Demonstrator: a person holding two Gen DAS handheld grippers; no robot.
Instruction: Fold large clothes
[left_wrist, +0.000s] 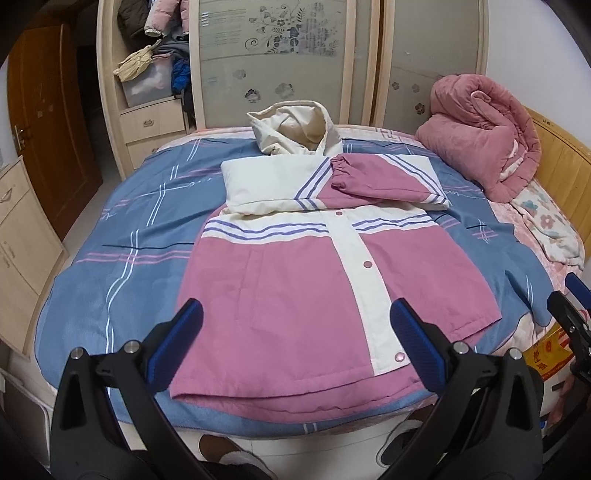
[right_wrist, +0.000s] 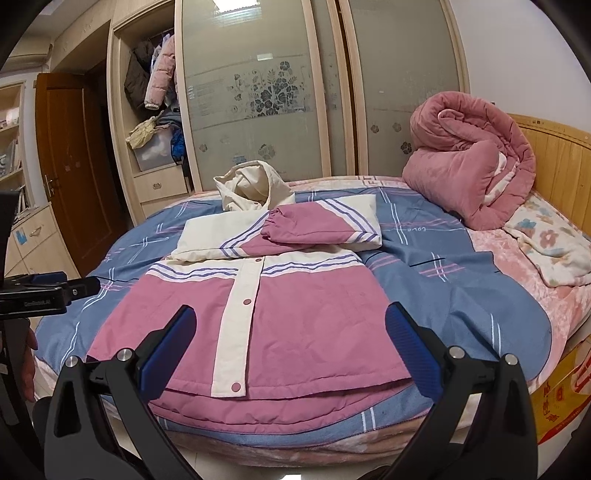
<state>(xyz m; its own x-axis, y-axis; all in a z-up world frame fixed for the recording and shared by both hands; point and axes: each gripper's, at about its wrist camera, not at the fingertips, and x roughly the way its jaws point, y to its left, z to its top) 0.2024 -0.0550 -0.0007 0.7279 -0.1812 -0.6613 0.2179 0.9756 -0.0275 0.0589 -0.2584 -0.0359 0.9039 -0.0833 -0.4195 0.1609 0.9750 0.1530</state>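
A pink and cream hooded jacket (left_wrist: 280, 273) lies flat, front up, on the bed, with both sleeves folded across the chest and the hood (left_wrist: 295, 129) at the far end. It also shows in the right wrist view (right_wrist: 295, 314). My left gripper (left_wrist: 295, 332) is open and empty, hovering above the jacket's near hem. My right gripper (right_wrist: 291, 339) is open and empty, also above the near hem. The right gripper shows at the right edge of the left view (left_wrist: 569, 314); the left gripper shows at the left edge of the right view (right_wrist: 51, 288).
The jacket rests on a blue plaid sheet (left_wrist: 129, 236) over the bed. A rolled pink quilt (left_wrist: 484, 136) lies at the far right by the wooden headboard (left_wrist: 565, 162). A wardrobe (left_wrist: 273, 59) with sliding doors stands behind. A yellow box (right_wrist: 561, 398) sits beside the bed.
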